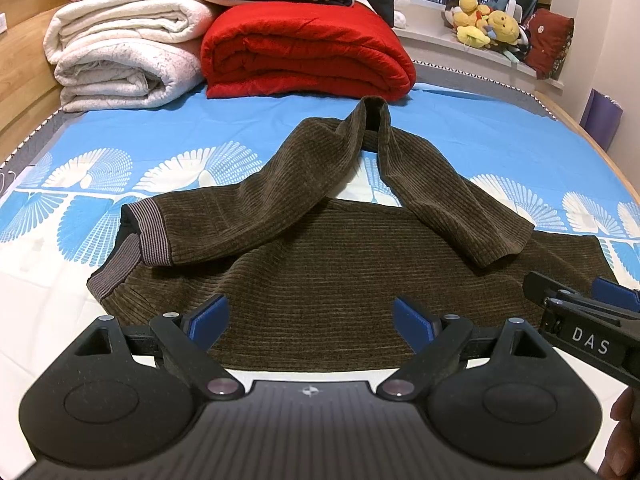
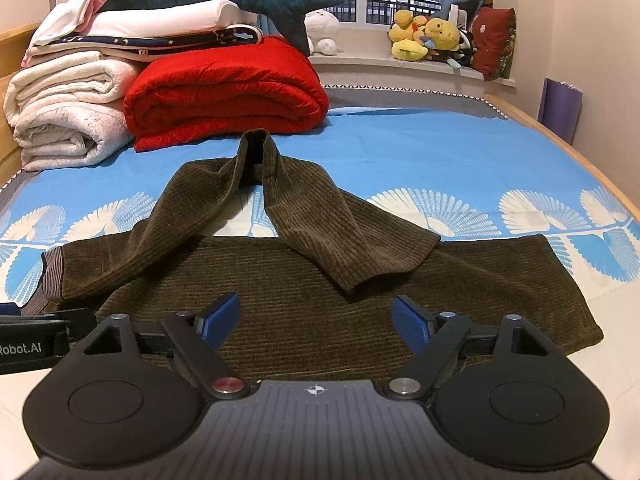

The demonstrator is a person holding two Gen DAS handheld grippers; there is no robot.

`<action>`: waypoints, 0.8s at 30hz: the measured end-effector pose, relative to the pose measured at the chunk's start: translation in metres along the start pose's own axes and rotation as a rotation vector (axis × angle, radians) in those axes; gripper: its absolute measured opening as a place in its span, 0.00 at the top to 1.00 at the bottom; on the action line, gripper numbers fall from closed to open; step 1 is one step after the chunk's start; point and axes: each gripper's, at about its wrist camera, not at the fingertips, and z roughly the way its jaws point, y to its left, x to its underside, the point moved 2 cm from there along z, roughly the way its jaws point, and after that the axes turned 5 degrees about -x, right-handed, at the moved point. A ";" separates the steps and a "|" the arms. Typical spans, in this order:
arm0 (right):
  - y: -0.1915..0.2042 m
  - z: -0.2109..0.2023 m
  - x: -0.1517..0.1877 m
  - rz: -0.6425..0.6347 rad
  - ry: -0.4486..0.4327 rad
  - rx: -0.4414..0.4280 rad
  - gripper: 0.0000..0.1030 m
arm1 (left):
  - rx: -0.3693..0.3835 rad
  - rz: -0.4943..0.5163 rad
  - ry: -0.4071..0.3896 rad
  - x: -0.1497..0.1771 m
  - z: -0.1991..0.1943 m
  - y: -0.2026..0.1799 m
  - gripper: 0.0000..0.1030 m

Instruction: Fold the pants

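Observation:
Brown corduroy pants [image 1: 320, 280] lie on the blue and white bed sheet [image 1: 480, 140]. One leg lies flat across the front; the other is bent into a peaked loop on top of it, its cuff end resting mid-right. The striped grey waistband [image 1: 152, 236] is at the left. My left gripper [image 1: 310, 322] is open, low over the near edge of the flat leg. My right gripper [image 2: 316, 322] is open over the same leg, further right, with the pants [image 2: 320, 288] spread ahead. The right gripper also shows at the right edge of the left wrist view [image 1: 580, 308].
A folded red quilt [image 1: 304, 52] and rolled white blankets [image 1: 120, 60] are stacked at the head of the bed. Plush toys [image 1: 488, 24] sit on the window sill. A wooden bed rail [image 2: 560, 136] runs along the right. A purple bag [image 2: 560, 104] stands beyond it.

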 end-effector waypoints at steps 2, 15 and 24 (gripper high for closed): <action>-0.001 0.000 0.000 0.002 0.004 0.001 0.20 | 0.003 -0.001 0.000 0.000 0.000 0.000 0.10; -0.043 0.005 -0.007 0.080 0.007 0.017 0.49 | 0.065 -0.097 0.015 -0.014 0.014 0.055 0.68; -0.180 0.014 0.023 0.396 0.076 0.139 0.72 | 0.047 -0.417 0.134 0.018 0.081 0.202 0.81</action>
